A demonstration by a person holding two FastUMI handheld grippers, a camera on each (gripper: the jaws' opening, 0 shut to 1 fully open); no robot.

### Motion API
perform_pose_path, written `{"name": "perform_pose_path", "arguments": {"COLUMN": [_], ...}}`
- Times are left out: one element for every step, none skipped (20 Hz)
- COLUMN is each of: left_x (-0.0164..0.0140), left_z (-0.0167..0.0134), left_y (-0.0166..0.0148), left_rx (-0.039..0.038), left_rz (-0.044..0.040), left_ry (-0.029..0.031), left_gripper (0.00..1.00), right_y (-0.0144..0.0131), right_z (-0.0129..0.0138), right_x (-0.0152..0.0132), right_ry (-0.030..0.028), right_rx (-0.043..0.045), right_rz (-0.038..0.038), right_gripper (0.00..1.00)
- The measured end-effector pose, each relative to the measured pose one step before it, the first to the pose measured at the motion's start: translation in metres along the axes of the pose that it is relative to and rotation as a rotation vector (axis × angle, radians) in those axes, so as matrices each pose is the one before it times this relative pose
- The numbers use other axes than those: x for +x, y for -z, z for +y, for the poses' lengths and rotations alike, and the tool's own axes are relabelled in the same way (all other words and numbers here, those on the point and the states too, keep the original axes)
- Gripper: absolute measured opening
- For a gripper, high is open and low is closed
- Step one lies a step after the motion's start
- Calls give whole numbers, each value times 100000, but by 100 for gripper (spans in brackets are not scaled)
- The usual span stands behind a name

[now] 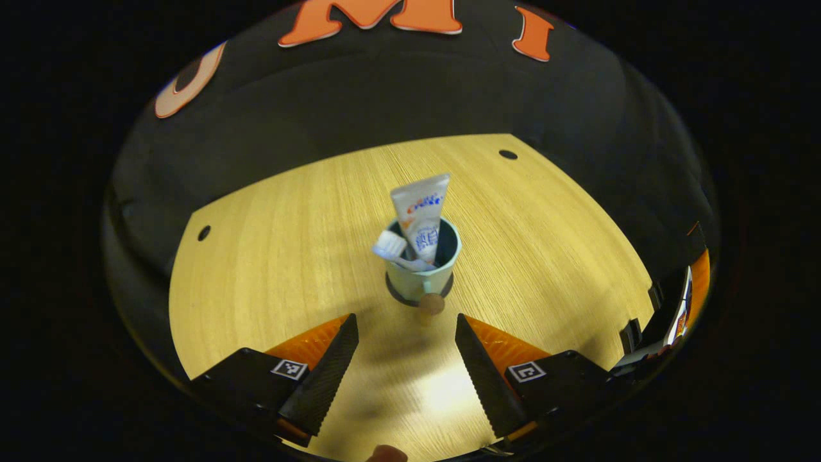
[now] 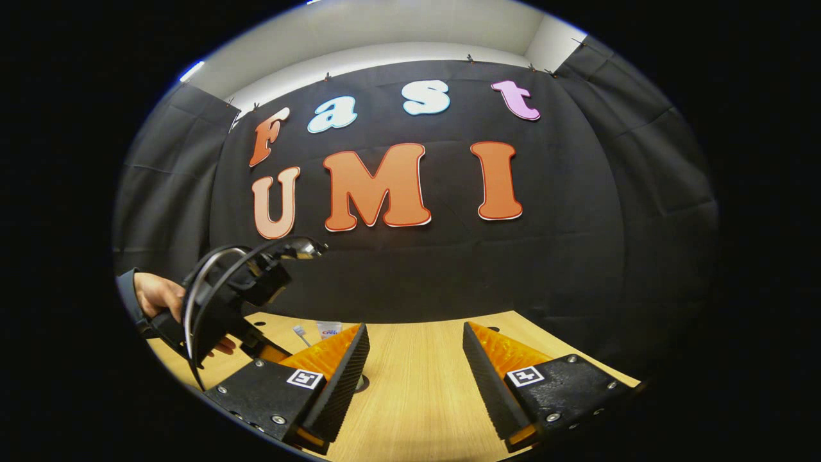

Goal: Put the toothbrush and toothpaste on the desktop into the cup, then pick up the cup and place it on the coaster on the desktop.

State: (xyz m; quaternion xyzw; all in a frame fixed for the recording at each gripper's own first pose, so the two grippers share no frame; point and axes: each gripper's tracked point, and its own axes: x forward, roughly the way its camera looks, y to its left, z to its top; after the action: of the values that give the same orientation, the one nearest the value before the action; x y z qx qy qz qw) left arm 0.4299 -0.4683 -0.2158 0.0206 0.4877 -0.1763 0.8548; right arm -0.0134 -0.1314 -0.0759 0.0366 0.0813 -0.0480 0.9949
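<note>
Left gripper view: left gripper spread wide, empty, above pale wooden desktop backed by black cloth wall. Ahead, cup on dark coaster, holding toothpaste and toothbrush.

Right gripper view: right gripper equally wide, empty, over same desktop; toothpaste perhaps visible far left.

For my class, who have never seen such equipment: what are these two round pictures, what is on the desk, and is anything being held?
A person holds a hand-held gripper in each hand; a camera rides on each. The left gripper view looks down past its open left gripper at a wooden desk. There a cup stands on a dark coaster, holding the toothpaste and toothbrush. The right gripper view looks past the open right gripper at the booth wall, with a hand at the left. Nothing is held.
</note>
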Motion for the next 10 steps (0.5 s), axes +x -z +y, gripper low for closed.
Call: {"name": "perform_pose_path", "arguments": {"left_x": [174, 470, 2095, 50, -878, -1683, -696, -40, -22, -112], "left_z": [1419, -411, -212, 187, 244, 54, -274, -274, 604, 434], "left_y": [166, 448, -307, -349, -391, -463, -230, 8, -228, -446], "left_rx": [665, 1605, 1798, 1388, 925, -516, -323, -391, 381, 1070], "left_rz": [-6638, -7211, -7722, -6913, -6819, -7628, -6268, -6411, -6727, -8118], "left_ry": [-3353, -2927, -3193, -3990, -4567, -4010, -2512, -2627, -2784, -3759], "left_gripper": [97, 97, 94, 100, 96, 96, 95, 95, 95, 97], "right_y": [-323, -85, -263, -529, -575, -506, -375, -265, -211, -224], "right_z": [1039, 933, 800, 720, 584, 431, 482, 582, 573, 662], "right_x": [3, 33, 37, 28, 54, -7, 42, -66, 68, 46], "right_ry": [-1615, -1458, -871, -234, 80, 444, 147, -194, -332, -657], "right_rx": [-148, -669, -1329, -1787, -1685, -1234, -460, 363, 1229, 1458], "right_rz": [-142, -6, -394, -1224, -1498, -1456, -1392, -1021, -767, -711], "right_gripper": [89, 89, 89, 89, 89, 89, 89, 89, 89, 88]}}
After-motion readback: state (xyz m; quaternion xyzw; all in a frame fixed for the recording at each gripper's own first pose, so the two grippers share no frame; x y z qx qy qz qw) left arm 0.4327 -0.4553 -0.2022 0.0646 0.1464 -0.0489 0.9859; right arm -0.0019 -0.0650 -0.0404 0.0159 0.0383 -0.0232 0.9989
